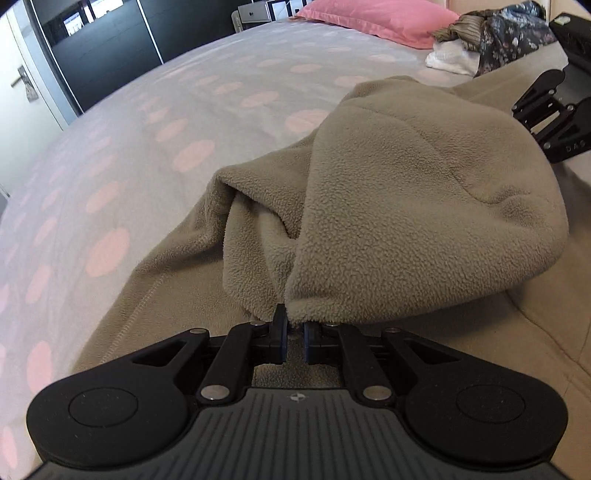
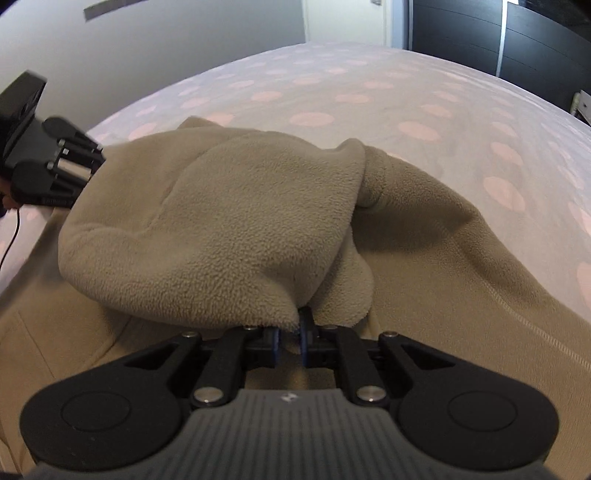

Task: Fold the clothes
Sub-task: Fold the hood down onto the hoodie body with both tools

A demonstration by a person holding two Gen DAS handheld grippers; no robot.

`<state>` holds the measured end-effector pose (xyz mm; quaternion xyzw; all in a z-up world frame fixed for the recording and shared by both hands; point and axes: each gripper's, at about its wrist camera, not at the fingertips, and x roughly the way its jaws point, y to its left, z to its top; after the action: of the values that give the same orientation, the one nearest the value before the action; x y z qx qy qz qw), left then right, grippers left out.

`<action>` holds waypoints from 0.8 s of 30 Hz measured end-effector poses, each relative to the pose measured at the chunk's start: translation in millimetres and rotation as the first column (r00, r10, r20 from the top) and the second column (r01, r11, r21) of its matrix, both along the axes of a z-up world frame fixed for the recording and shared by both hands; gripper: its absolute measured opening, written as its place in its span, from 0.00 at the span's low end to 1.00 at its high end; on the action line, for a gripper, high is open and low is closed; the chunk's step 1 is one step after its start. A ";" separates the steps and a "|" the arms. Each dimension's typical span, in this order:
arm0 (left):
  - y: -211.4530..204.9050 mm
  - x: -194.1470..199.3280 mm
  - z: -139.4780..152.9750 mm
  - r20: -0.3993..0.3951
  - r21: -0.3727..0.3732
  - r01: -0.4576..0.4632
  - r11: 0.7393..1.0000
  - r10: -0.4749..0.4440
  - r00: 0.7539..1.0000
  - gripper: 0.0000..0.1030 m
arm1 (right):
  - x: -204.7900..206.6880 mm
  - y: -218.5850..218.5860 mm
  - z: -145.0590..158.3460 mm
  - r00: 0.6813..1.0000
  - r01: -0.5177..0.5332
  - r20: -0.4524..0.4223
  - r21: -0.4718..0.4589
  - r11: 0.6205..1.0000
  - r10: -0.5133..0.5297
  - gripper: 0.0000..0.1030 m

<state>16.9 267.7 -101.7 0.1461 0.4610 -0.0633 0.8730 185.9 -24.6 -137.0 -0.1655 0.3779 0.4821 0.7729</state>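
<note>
Left gripper [image 1: 294, 334] and right gripper [image 2: 289, 334] each pinch a fleece garment [image 1: 406, 192] edge in their jaws, carrying it over the bed [image 1: 147, 122] to make a fold.

Wide open run of dotted bedspread [image 1: 110, 155] past the bunched fleece garment [image 1: 406, 192] — only clutter is the pink pillow [image 1: 384, 16] and clothes pile [image 1: 491, 37] at the far end, wardrobe doors [image 1: 110, 48] beyond the bed edge.
</note>
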 end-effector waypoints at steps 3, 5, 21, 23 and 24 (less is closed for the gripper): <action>4.1 -9.8 8.9 -0.018 -0.037 -0.019 0.999 0.018 1.000 0.17 | -1.6 -14.2 11.6 1.000 0.022 -0.016 0.027 0.999 -0.021 0.25; 13.3 -18.0 16.2 -0.022 -0.091 -0.053 0.994 0.051 0.998 0.20 | 0.9 -27.0 20.2 0.998 0.046 -0.046 0.055 0.997 -0.043 0.34; 104.9 10.0 12.1 -0.235 -0.640 -0.559 0.527 0.559 0.795 0.46 | 59.5 -72.5 1.1 0.588 0.656 -0.694 0.109 0.747 -0.415 0.52; 110.4 17.4 1.8 -0.266 -0.640 -0.591 0.491 0.580 0.770 0.47 | 63.6 -69.0 -6.8 0.555 0.670 -0.717 0.084 0.738 -0.421 0.52; 112.7 20.8 -2.3 -0.278 -0.640 -0.603 0.476 0.589 0.759 0.46 | 65.1 -66.3 -10.7 0.545 0.672 -0.726 0.077 0.737 -0.420 0.52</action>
<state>37.7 380.5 -104.0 -0.3634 0.4314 0.0737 0.8224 251.0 -90.9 -147.7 0.2854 0.5684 0.2956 0.7128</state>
